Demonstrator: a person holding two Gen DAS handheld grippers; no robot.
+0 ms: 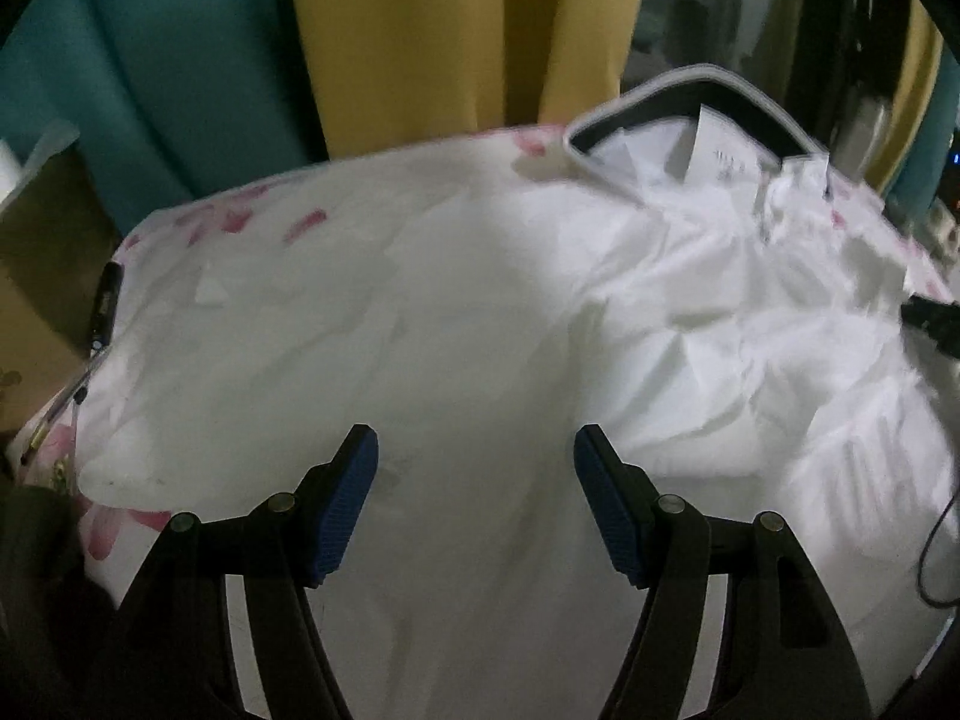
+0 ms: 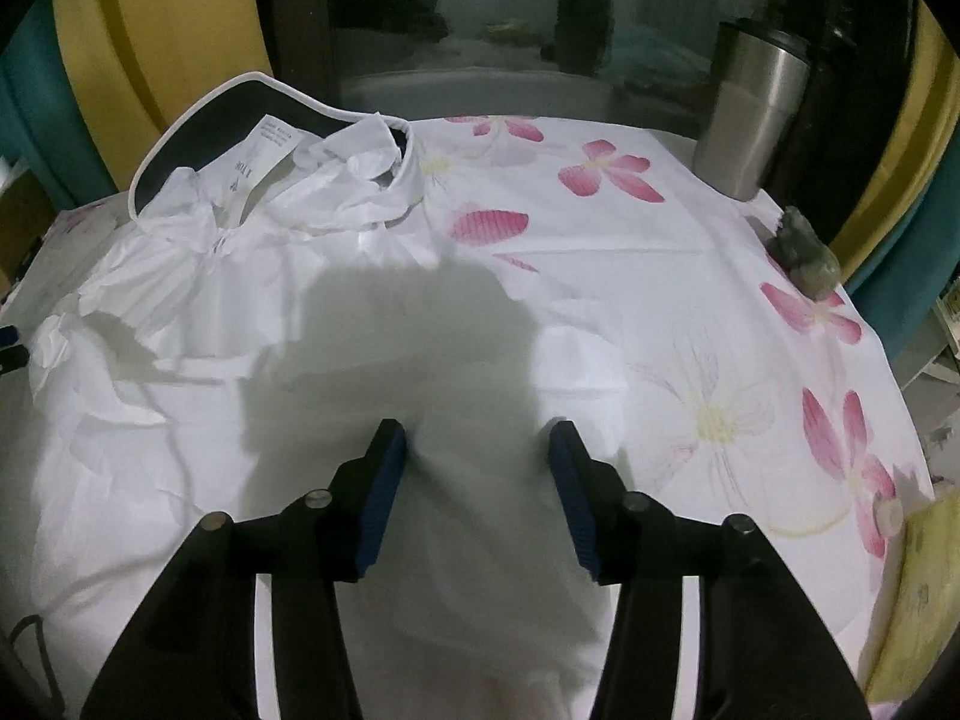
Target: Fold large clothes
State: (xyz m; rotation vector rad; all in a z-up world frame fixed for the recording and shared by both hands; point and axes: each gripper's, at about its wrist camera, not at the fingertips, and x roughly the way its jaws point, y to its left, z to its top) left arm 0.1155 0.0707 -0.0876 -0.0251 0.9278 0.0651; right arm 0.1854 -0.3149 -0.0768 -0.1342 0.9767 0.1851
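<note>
Left gripper point(image 1: 476, 450) spread wide, blue pads empty, hovering over thin white crinkled garment point(image 1: 420, 330); right gripper point(image 2: 478, 444) likewise wide, nothing between pads, over smoother right part of same garment point(image 2: 420, 360). Garment spread flat on pink-flowered white tablecloth point(image 2: 660, 252). Long axis judged to run from fingers away toward collar and label point(image 2: 264, 144), lying up-left of right gripper, up-right of left. Right-hand garment edge near right fingers; fold inward from there judged likely. Steel tumbler point(image 2: 750, 114) well apart at far right
</note>
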